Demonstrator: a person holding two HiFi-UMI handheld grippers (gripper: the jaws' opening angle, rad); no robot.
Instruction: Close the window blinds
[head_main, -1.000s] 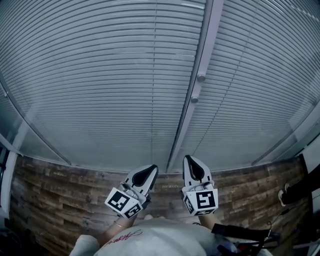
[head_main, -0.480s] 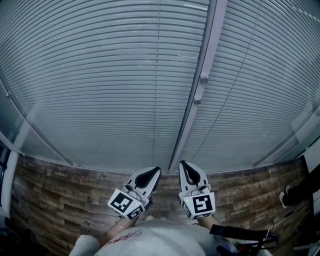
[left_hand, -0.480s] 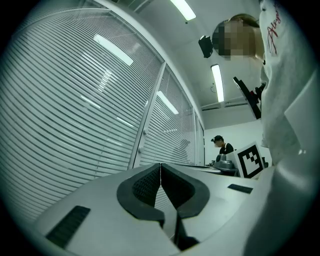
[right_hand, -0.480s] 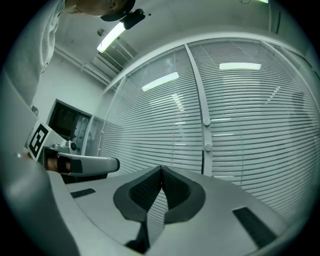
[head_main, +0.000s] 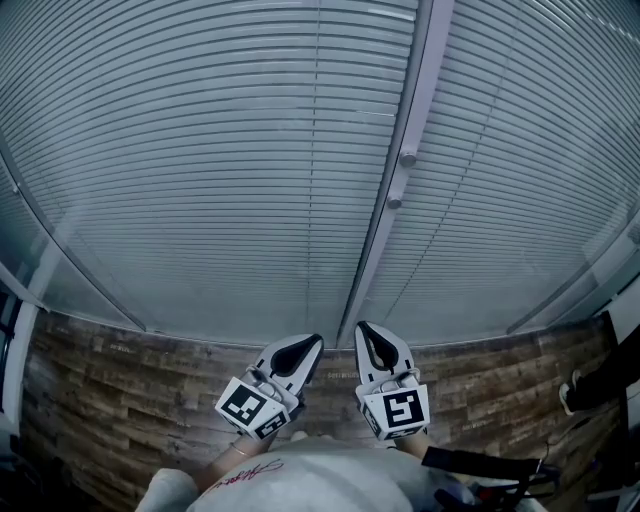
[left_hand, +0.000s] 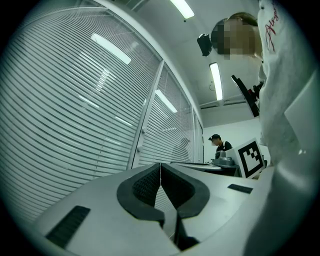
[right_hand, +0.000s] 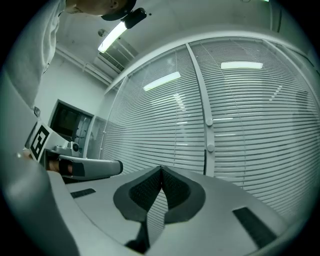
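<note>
White slatted window blinds (head_main: 220, 170) fill the upper head view, split by a pale vertical frame post (head_main: 400, 160) with two round knobs (head_main: 408, 158). The slats lie flat and let almost nothing through. My left gripper (head_main: 312, 342) and right gripper (head_main: 364, 328) hang low and side by side below the blinds, over the floor, both shut and holding nothing. In the left gripper view the blinds (left_hand: 75, 100) run along the left; my left gripper (left_hand: 160, 164) has its tips together. In the right gripper view the blinds (right_hand: 250, 125) and post (right_hand: 206, 120) lie ahead of my right gripper (right_hand: 161, 168).
A wood-plank floor (head_main: 110, 390) runs under the window. A dark shoe and cables (head_main: 580, 385) lie at the right. A second person (left_hand: 218, 142) sits at a desk far off in the left gripper view. A monitor (right_hand: 67, 122) stands at the left in the right gripper view.
Both grippers have shifted slightly; the right one drew lower and nearer the left one. The view tilted a little, so the blinds sit slightly lower. Jaws stayed shut.
</note>
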